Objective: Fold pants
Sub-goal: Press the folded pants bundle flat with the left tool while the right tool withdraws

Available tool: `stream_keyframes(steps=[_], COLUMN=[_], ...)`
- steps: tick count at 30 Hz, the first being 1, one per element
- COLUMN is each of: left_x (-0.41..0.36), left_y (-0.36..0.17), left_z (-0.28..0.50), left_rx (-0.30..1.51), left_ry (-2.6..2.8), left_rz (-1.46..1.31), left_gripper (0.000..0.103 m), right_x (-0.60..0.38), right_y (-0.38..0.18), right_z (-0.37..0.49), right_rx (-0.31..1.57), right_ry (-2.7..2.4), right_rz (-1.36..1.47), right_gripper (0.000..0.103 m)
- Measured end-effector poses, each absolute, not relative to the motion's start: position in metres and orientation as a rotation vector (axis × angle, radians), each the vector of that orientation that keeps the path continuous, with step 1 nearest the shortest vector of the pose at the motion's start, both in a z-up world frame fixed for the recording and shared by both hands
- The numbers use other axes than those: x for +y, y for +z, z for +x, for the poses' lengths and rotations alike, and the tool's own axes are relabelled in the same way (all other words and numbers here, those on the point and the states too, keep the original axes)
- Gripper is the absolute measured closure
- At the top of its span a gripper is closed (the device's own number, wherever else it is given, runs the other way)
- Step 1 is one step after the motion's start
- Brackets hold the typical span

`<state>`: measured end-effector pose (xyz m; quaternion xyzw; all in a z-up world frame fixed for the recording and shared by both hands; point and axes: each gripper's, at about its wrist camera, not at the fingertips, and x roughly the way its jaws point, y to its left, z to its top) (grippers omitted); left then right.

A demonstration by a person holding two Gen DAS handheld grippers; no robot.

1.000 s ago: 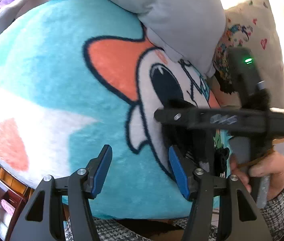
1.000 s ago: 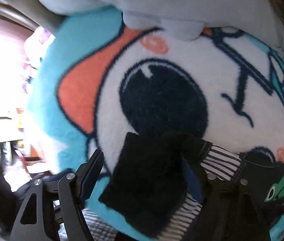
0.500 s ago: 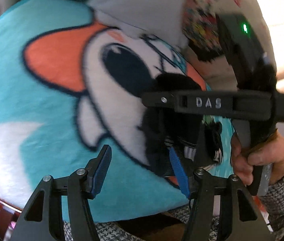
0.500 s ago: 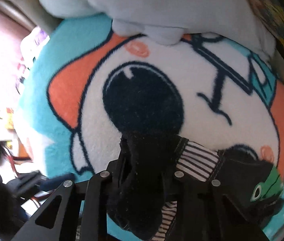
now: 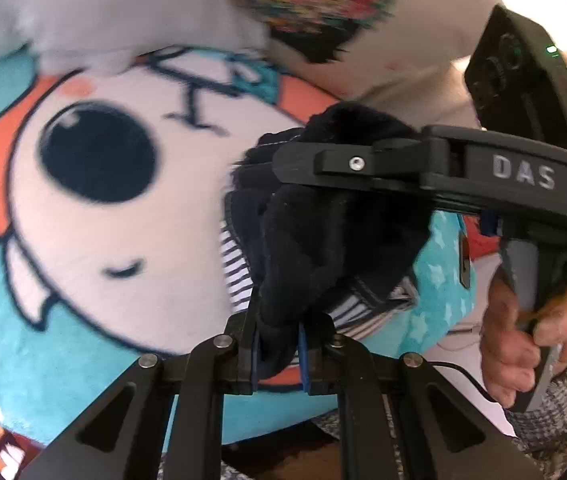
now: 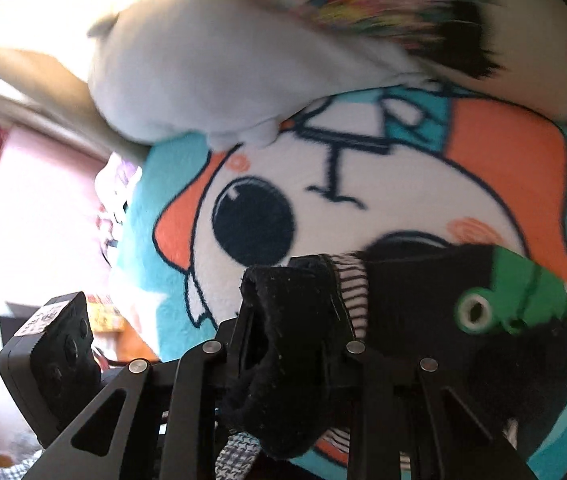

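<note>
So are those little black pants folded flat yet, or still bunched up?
Still bunched up. The black pants hang in a crumpled wad, pinched by the left gripper and the right gripper above the cartoon blanket.

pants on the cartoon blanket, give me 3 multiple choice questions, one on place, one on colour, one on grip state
1. Where do the black pants sit?
A. over the blanket's cartoon face
B. inside a drawer
C. on a hanger

2. What colour is the frog patch on the pants?
A. red
B. green
C. yellow

3. How does the left gripper stand?
A. wide open, nothing between its fingers
B. shut on a fold of the pants
C. shut on a pillow

Answers: 1 A, the cartoon eye and mouth show right beside the fabric. 2 B, a green shape with a round white eye. 3 B, black cloth is pinched between its blue pads, the jaws having just closed.
</note>
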<state>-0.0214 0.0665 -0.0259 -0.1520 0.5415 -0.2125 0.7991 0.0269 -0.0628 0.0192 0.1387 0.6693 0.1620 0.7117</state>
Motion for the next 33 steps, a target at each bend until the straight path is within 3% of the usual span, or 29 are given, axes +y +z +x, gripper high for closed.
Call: stream_keyframes(steps=[16, 19, 21, 22, 26, 30, 33], left_x=[-0.075, -0.076, -0.073, -0.070, -0.048, -0.040, -0.044], left_y=[-0.032, -0.036, -0.031, -0.028, -0.009, -0.015, -0.032], left_z=[0.002, -0.003, -0.006, -0.008, -0.011, 0.005, 0.005], left_rx=[1.225, 1.261, 1.267, 1.263, 1.227, 1.227, 1.276], left_ry=[-0.584, -0.585, -0.591, -0.596, -0.594, -0.543, -0.530], left_rz=[-0.124, -0.118, -0.116, -0.116, -0.158, -0.216, -0.217], left_gripper=[0.089, 0.075, 0.068, 0.065, 0.050, 0.048, 0.048], right_x=[-0.204, -0.224, -0.240, -0.248, -0.280, -0.277, -0.256], right_y=[0.030, 0.016, 0.012, 0.014, 0.034, 0.063, 0.054], right_z=[0.002, -0.004, -0.010, -0.014, -0.021, -0.021, -0.014], right_rx=[1.337, 1.349, 1.346, 1.336, 1.265, 1.128, 1.146], right_ry=[0.167, 0.116, 0.059, 0.035, -0.036, 0.098, 0.275], right_rz=[0.458, 0.479, 0.494, 0.508, 0.548, 0.664, 0.816], right_gripper=[0.076, 0.069, 0.046, 0.043, 0.042, 0.041, 0.041])
